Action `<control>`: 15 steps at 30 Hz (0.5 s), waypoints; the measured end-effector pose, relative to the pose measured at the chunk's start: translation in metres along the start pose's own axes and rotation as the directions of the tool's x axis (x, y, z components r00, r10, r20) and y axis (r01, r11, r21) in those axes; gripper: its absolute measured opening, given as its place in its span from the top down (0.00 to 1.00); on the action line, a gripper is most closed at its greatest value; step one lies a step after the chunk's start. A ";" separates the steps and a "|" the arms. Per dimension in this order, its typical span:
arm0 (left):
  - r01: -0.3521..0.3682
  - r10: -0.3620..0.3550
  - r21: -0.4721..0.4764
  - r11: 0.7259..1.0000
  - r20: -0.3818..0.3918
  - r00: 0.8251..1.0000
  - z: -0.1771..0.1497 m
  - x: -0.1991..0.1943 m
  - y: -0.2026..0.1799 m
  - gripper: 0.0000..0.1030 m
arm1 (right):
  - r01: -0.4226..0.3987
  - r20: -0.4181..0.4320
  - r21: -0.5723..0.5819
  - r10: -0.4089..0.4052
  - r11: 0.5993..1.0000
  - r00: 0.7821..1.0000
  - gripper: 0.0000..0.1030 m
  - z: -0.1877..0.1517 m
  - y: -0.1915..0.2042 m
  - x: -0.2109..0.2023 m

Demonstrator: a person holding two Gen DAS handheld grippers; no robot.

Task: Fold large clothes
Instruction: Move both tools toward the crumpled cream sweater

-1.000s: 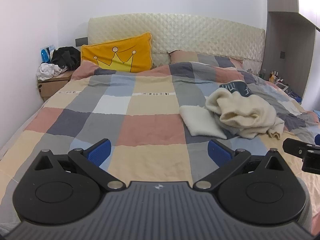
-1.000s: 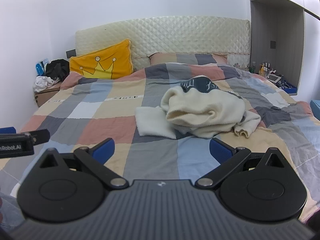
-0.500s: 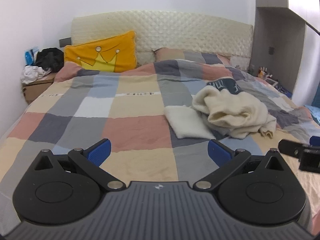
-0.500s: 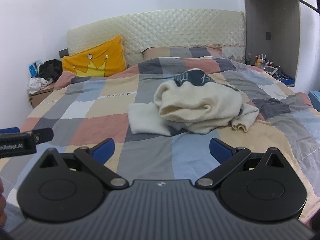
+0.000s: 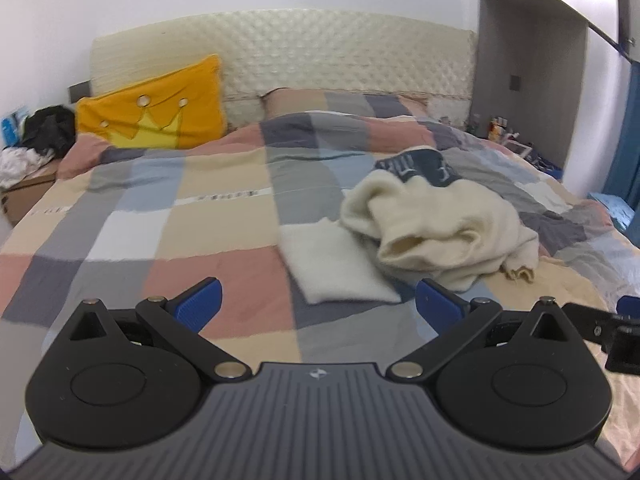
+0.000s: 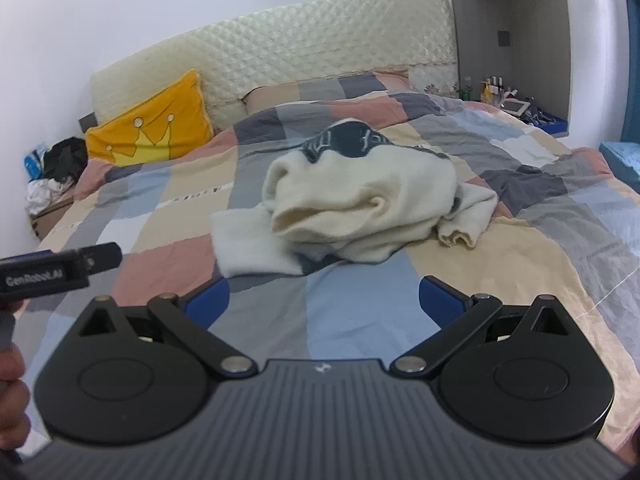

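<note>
Nothing is folded yet: the crumpled cream knit sweater (image 6: 360, 204) lies heaped on my patchwork quilt (image 6: 352, 312); my left gripper (image 5: 318, 300) and right gripper (image 6: 324, 298) gape wide, empty.

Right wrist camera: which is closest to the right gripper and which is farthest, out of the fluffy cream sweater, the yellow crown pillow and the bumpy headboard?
From the right gripper, which is open:
1. Cream sweater: nearest, crumpled in the middle of the bed, straight ahead.
2. Yellow crown pillow: farther back on the left, propped at the head of the bed.
3. Headboard: farthest, against the wall behind the pillow.
</note>
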State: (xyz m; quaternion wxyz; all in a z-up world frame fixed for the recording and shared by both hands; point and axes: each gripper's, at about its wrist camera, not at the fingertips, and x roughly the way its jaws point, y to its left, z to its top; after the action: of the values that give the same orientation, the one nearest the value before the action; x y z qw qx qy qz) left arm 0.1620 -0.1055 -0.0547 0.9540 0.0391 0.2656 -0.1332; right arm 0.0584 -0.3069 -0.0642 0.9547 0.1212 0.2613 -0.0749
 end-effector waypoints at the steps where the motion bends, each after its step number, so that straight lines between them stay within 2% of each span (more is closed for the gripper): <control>1: 0.012 -0.012 -0.002 1.000 -0.006 1.000 0.003 0.008 -0.003 0.00 | 0.005 0.002 0.011 -0.005 1.000 1.000 0.00 0.002 -0.003 0.003; 4: 0.060 -0.062 -0.045 0.997 -0.030 0.998 0.008 0.032 -0.006 0.00 | 0.013 -0.006 0.029 -0.013 0.999 1.000 0.00 0.006 -0.010 0.016; 9: 0.026 -0.028 -0.040 0.999 -0.052 0.998 0.012 0.072 -0.015 0.00 | 0.019 -0.023 0.044 -0.018 0.999 1.000 0.00 0.013 -0.019 0.040; 15: 0.052 -0.055 -0.039 0.998 -0.079 0.995 0.016 0.124 -0.017 0.00 | 0.016 -0.024 0.059 -0.014 0.998 1.000 0.00 0.022 -0.028 0.074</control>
State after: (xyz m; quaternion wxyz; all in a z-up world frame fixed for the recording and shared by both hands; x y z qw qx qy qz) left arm 0.2677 -0.1535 -0.1051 0.9393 0.0195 0.3071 -0.1519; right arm 0.1264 -0.3454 -0.0898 0.9470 0.1482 0.2711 -0.0884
